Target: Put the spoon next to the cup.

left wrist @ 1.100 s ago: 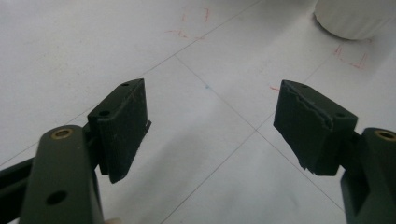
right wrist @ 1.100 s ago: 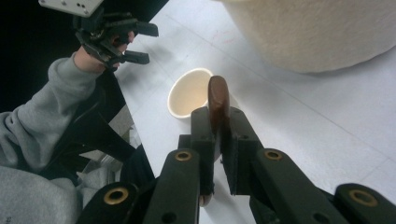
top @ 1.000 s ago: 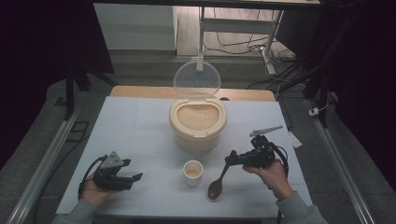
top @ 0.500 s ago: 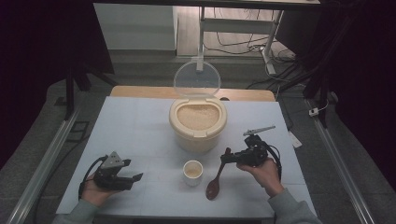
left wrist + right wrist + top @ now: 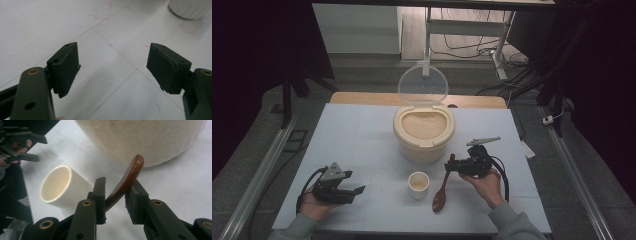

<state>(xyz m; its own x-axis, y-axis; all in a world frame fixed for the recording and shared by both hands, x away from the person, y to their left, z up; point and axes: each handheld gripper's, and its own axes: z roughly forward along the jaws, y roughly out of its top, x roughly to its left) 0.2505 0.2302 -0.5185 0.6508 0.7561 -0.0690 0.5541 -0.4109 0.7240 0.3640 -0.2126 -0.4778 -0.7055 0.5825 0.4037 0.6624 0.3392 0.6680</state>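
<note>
On the table (image 5: 362, 130), just right of the small cream cup (image 5: 418, 183), our right gripper (image 5: 452, 166) has the brown wooden spoon (image 5: 441, 196) between its jaws, which have just been opening; its handle leans on one pad, with a gap to the other. The spoon's bowl rests on the table, near the open rice container (image 5: 424, 131). Our left gripper (image 5: 357, 191) rests released, jaws wide apart.

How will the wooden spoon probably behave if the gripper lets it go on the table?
The wooden spoon looks stiff and glossy, so it may slide between the right gripper pads, whose jaws have just been opening. Its curved handle and rounded bowl could let it rock sideways.
</note>
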